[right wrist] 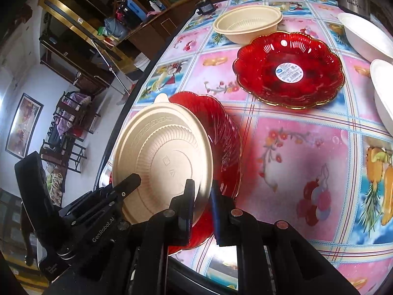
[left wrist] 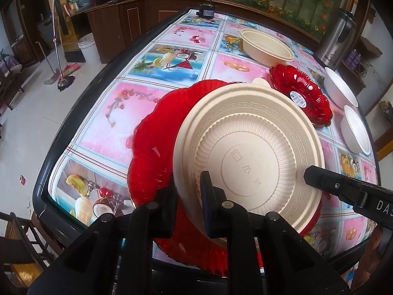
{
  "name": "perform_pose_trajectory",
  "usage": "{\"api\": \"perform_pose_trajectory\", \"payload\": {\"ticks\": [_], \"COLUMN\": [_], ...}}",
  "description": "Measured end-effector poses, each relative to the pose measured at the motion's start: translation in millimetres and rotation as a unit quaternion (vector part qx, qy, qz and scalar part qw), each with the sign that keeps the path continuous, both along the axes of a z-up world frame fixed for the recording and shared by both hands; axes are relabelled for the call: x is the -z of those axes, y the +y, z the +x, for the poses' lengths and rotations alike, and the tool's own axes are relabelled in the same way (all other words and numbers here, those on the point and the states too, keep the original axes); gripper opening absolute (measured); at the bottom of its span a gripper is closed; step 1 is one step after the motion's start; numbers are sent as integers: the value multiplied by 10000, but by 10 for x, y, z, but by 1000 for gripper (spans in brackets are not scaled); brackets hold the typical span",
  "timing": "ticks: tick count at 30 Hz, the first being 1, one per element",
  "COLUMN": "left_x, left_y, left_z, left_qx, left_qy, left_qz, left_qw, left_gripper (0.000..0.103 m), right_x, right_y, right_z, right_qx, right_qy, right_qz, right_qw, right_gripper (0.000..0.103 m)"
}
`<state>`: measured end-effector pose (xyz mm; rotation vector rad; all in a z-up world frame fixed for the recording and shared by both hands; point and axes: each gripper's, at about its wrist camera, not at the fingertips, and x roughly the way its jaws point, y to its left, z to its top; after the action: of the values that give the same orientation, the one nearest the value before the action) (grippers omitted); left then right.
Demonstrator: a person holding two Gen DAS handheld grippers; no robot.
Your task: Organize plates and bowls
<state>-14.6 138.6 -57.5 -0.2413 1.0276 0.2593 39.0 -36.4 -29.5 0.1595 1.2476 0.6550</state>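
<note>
Nearest, both the left gripper and the right gripper have their fingers clamped on the rim of a beige plate, held tilted above a large red plate near the counter edge. Stacking looks barely begun. Farther off, a smaller red dish, a beige bowl and two white bowls remain apart, with open room between.

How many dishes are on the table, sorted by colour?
Red scalloped glass plates: 2
Beige ribbed plastic dishes: 2
White smooth bowls: 2
Total: 6
</note>
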Motion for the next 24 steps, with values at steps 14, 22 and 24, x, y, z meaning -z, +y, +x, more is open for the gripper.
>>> {"api": "perform_pose_trajectory", "payload": {"ticks": [14, 22, 24], "left_x": [40, 73, 70], "left_y": [8, -9, -10], "left_z": [-45, -63, -72], "left_qx": [-59, -49, -44], "left_qy": [63, 111, 108], "left_qz": [36, 73, 87], "left_qw": [10000, 9999, 9999], "left_gripper": [15, 15, 15], "right_x": [69, 100, 102], "right_y": [74, 106, 113], "right_z": [11, 14, 12], "right_qx": [-42, -74, -75], "right_qy": [73, 85, 101], "right_qz": [-43, -85, -89], "right_qw": [10000, 9999, 9999], "right_gripper": [13, 13, 14]}}
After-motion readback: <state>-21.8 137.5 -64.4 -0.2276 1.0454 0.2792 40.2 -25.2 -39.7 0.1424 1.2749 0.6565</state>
